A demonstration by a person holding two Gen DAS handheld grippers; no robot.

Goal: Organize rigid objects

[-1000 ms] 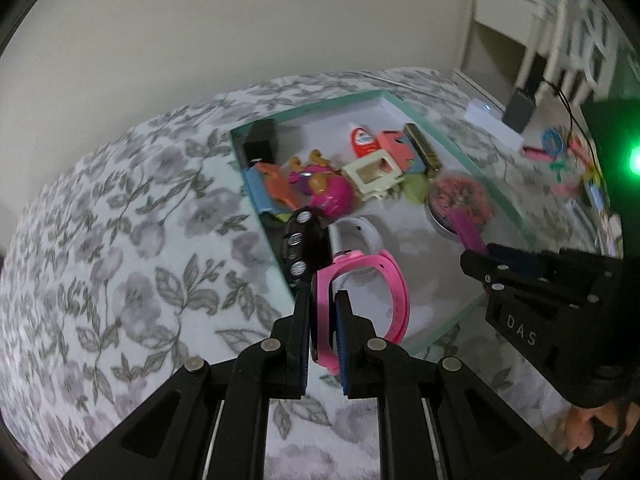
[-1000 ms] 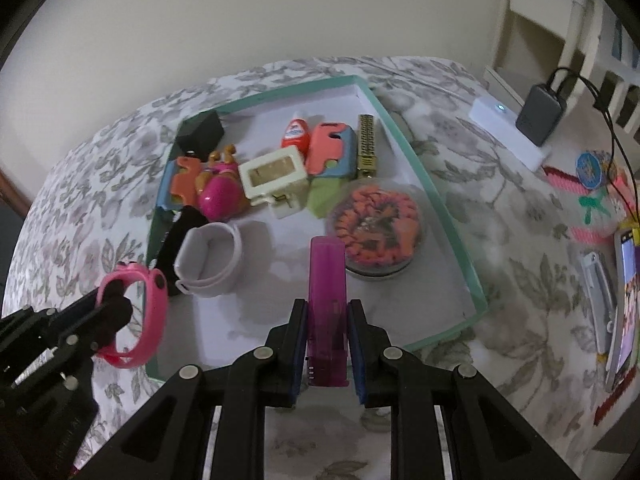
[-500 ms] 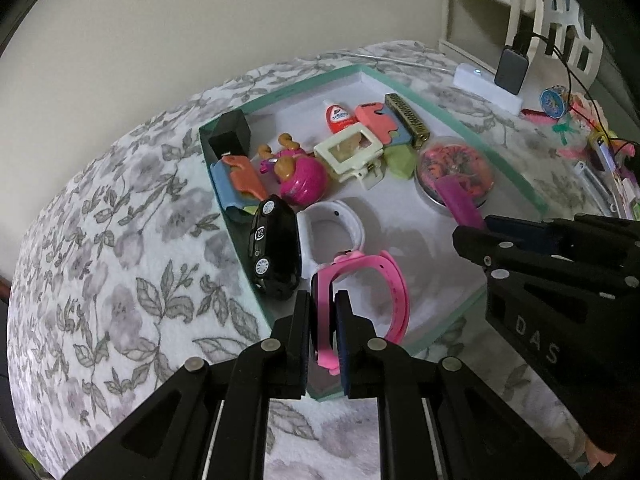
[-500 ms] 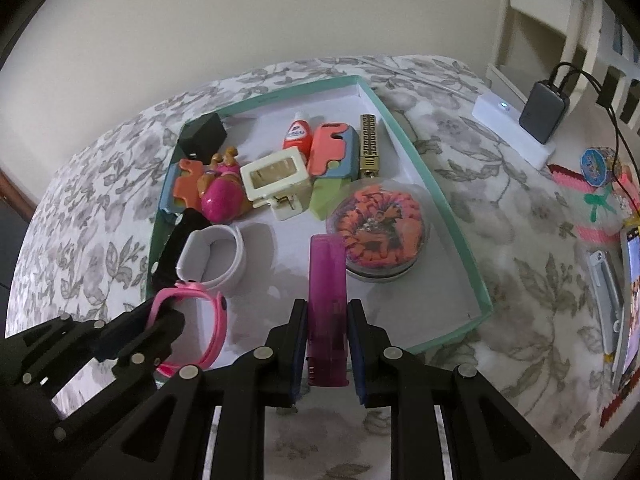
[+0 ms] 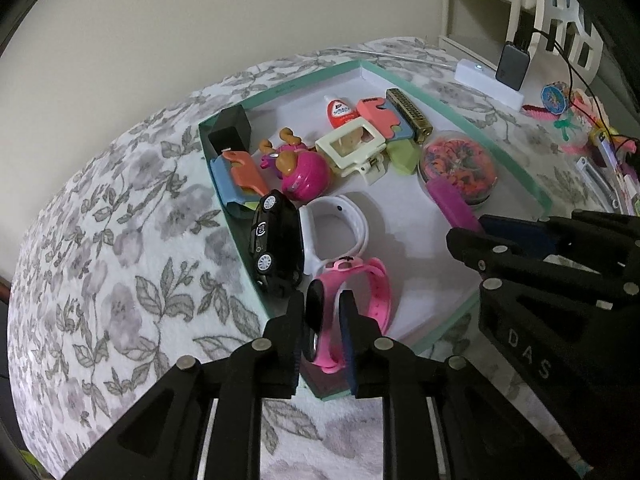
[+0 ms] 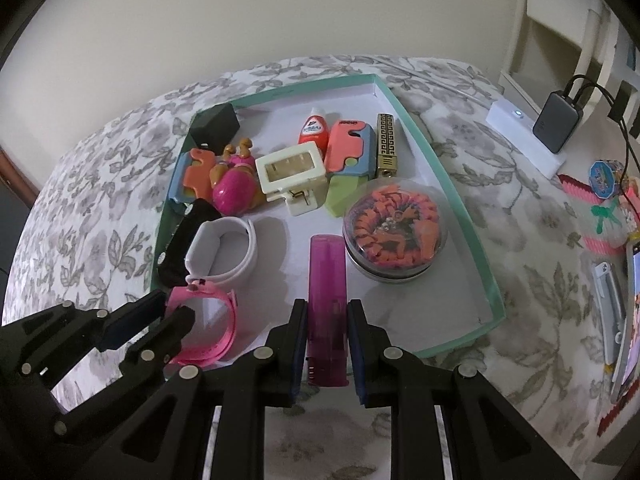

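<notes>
Pink watch (image 5: 362, 292): soft-looking matt strap, glossy dark face. White band (image 6: 224, 250) at its 12 o'clock: smooth, matt. Magenta case (image 6: 327, 300): translucent glossy plastic. Toy car (image 5: 276, 246): shiny black plastic. Round tin (image 6: 394, 232): clear glossy lid, metal-looking rim. Tray (image 6: 472, 236): matt cardboard, white inside, teal walls. Bedspread (image 5: 120, 248): fuzzy cloth, floral print. Left gripper (image 5: 323, 318) and right gripper (image 6: 327, 330): matt black plastic, metal screws.
</notes>
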